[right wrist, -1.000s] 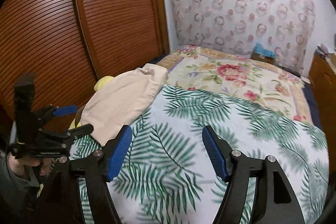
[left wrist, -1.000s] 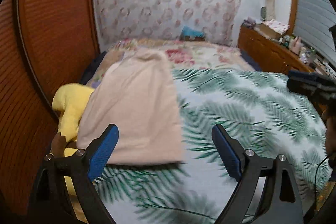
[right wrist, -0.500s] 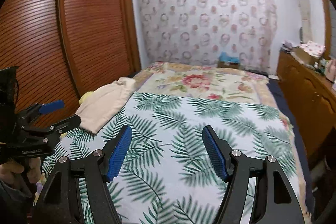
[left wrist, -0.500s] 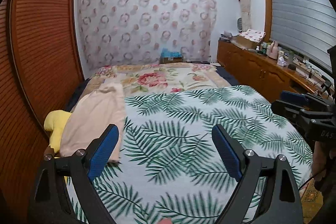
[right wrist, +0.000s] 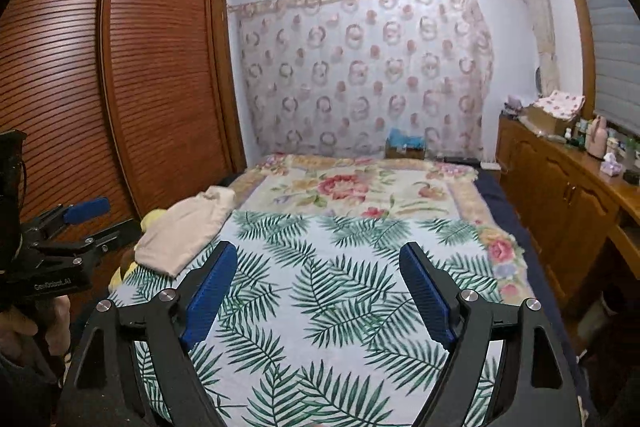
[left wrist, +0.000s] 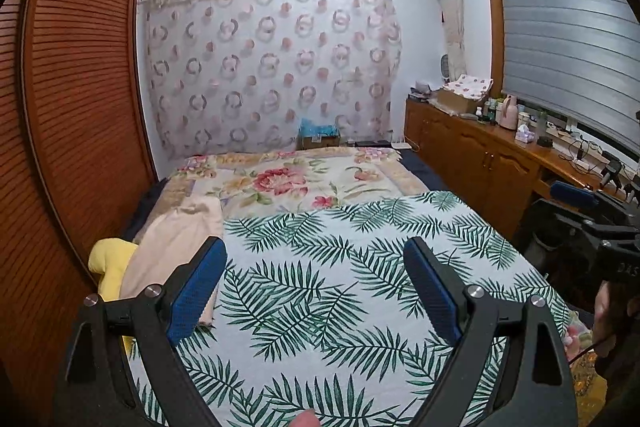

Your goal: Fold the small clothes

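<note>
A folded beige garment point(left wrist: 176, 247) point(right wrist: 188, 231) lies along the left edge of the bed, partly over a yellow soft item point(left wrist: 110, 263) point(right wrist: 120, 273). My left gripper point(left wrist: 314, 247) hovers open above the palm-leaf sheet point(left wrist: 320, 307), to the right of and short of the garment, with nothing between its blue pads. My right gripper point(right wrist: 318, 249) is also over the sheet point(right wrist: 340, 299); its jaws are opening and hold nothing. In each wrist view the other gripper shows at the side, the right gripper point(left wrist: 580, 211) and the left gripper point(right wrist: 80, 223), each held by a hand.
A slatted wooden wardrobe point(left wrist: 80, 107) runs close along the bed's left side. A floral blanket point(left wrist: 288, 183) covers the far half of the bed. A wooden dresser point(left wrist: 480, 163) with bottles and boxes stands on the right under a shuttered window.
Both grippers have drawn back and risen away from the beige garment, which now looks smaller and farther off. The right gripper's fingers stand wider apart than before.
</note>
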`<control>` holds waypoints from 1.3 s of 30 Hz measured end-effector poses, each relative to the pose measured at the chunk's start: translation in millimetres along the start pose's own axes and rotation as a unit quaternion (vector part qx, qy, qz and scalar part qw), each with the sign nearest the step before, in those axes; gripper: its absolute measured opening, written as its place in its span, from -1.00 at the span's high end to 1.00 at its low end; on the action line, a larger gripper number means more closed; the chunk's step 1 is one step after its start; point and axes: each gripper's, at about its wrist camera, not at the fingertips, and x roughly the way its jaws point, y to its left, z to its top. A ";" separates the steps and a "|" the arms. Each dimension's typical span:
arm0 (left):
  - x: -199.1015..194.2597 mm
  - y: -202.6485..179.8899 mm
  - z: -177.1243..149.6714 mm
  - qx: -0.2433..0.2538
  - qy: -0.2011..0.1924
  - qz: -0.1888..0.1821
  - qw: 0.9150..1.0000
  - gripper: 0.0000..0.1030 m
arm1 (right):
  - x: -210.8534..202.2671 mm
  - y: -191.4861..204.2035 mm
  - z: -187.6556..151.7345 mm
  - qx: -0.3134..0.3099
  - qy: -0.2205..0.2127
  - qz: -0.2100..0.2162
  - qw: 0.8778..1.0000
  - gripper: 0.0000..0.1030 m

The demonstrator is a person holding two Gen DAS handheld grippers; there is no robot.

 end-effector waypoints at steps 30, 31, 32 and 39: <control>-21.3 3.9 -4.9 -0.023 -0.009 0.020 0.999 -0.76 | -18.0 -4.0 -9.6 0.001 -0.020 -0.017 1.000 -0.64; -21.4 3.6 -5.1 -0.023 -0.009 0.020 0.999 -0.76 | -18.0 -3.9 -9.6 0.001 -0.020 -0.018 1.000 -0.64; -21.4 3.5 -5.1 -0.024 -0.009 0.020 0.999 -0.76 | -17.9 -4.0 -9.9 0.001 -0.020 -0.018 1.000 -0.64; -23.7 2.3 -5.0 -0.023 -0.011 0.020 0.999 -0.76 | -18.7 -4.4 -9.9 0.000 -0.020 -0.017 1.000 -0.64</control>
